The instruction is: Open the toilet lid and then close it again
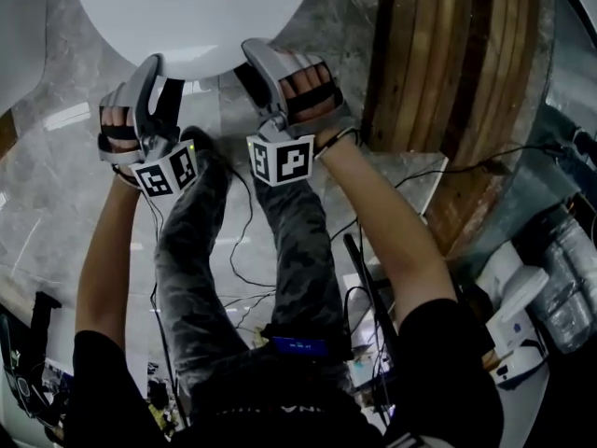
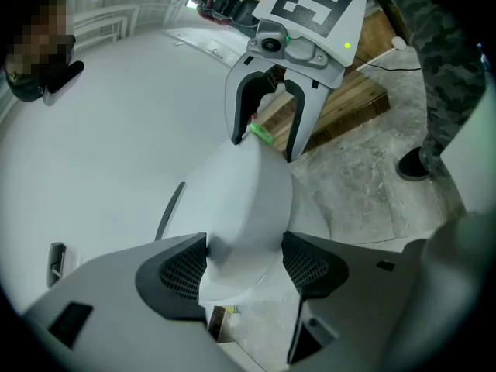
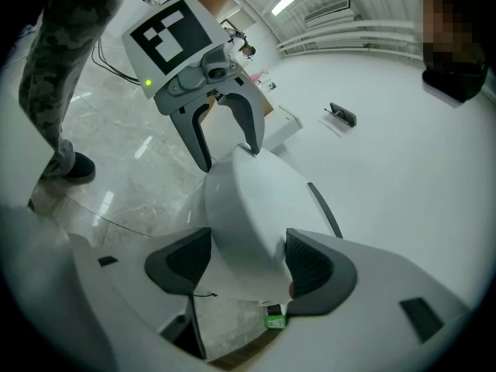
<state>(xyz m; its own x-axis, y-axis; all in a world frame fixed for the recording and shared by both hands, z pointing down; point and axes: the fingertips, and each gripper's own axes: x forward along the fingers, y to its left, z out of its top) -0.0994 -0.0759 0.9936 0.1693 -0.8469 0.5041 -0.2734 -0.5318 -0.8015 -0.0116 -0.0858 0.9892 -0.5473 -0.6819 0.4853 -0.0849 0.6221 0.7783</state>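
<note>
No words or numbers can be read.
The only signs are black-and-white square markers. They stand on the shown faces of the cube (image 1: 166, 173) of the left tool (image 1: 154, 68) and of the cube (image 1: 280, 160) of the right tool (image 1: 256, 54). A blue lit strip (image 1: 298, 346) at the person's waist carries marks too small to read, and so does a small green tag (image 3: 273, 322) low in the right gripper view.

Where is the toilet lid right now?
In the head view, the toilet lid is top centre-left beside wooden planks, its near rim gripped by the left gripper and right gripper.
</note>
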